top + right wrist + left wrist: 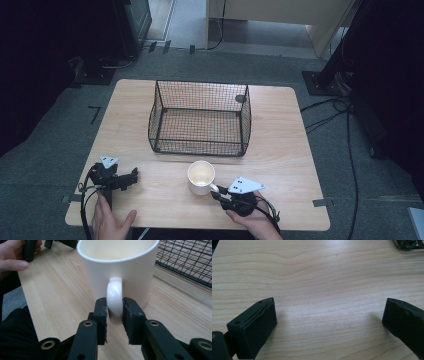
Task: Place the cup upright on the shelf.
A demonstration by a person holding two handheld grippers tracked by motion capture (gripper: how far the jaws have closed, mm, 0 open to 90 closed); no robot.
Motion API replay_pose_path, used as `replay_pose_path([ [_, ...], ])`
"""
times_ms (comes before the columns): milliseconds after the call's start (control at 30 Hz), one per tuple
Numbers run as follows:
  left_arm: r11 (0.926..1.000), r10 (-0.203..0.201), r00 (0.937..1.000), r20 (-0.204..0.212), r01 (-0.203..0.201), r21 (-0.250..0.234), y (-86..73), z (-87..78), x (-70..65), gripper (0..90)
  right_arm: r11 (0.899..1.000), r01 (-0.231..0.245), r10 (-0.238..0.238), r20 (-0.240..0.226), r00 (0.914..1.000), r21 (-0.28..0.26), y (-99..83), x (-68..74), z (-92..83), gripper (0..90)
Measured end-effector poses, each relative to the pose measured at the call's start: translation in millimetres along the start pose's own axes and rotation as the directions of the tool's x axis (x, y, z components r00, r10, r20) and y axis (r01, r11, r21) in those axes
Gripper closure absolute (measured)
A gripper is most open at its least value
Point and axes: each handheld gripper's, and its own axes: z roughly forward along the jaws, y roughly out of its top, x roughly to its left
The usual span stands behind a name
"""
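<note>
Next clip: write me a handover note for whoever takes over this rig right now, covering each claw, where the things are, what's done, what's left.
Right claw: jaws clamped on the handle of the white mug, one pad on each side.
Left claw: jaws wide open over bare table, holding nothing, near the table's front left.
Mug: upright on the table, looks empty, just in front of the wire basket.
Basket: mid-table, nothing in it.
Done: grip on the handle.
Left: lift the mug; probably set it in the basket, then release.
</note>
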Motion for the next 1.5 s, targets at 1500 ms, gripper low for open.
replay_pose_path([
  [1500, 1.0, 0.0, 1.0, 0.0, 0.0, 0.0, 0.0, 0.0, 0.0, 0.0, 0.997, 0.077, -0.076, 0.102, 0.9919, -0.01, 0.9, 9.5, 4.6, 80.8],
])
